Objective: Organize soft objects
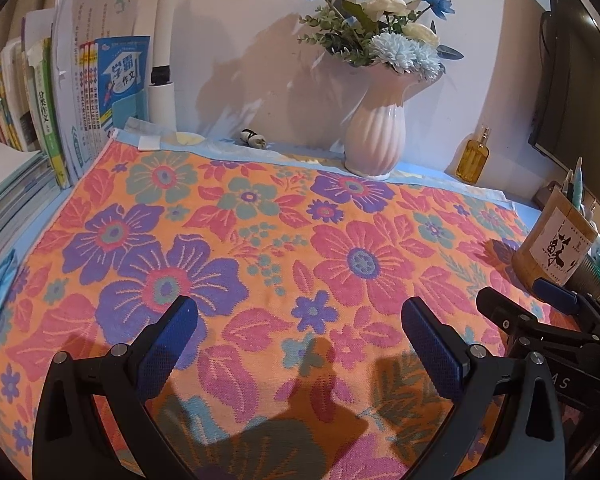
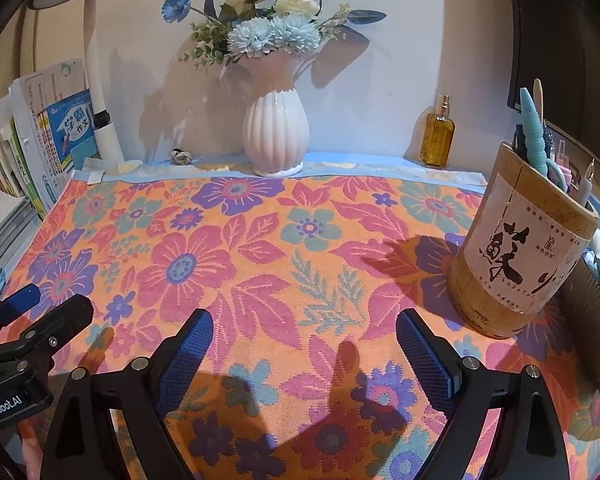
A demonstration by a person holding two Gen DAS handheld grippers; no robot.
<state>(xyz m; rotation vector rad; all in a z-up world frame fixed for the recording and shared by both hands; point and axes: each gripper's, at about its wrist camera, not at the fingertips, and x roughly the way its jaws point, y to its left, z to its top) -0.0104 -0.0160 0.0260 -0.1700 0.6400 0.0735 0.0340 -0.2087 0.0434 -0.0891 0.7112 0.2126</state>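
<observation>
An orange towel with pink, purple and teal flowers (image 1: 284, 248) lies spread flat over the desk; it also fills the right wrist view (image 2: 260, 264). My left gripper (image 1: 300, 332) hovers open and empty just above the towel's near part. My right gripper (image 2: 305, 340) is open and empty above the towel too, to the right of the left one. The right gripper shows at the right edge of the left wrist view (image 1: 540, 304), and the left gripper at the left edge of the right wrist view (image 2: 36, 312).
A pink ribbed vase of blue and white flowers (image 1: 374, 136) stands at the towel's far edge. A wooden pen holder (image 2: 516, 248) stands on the towel's right side. A yellow perfume bottle (image 2: 437, 136), books (image 1: 60, 104), a white lamp (image 1: 162, 76) and a monitor (image 1: 572, 80) ring the desk.
</observation>
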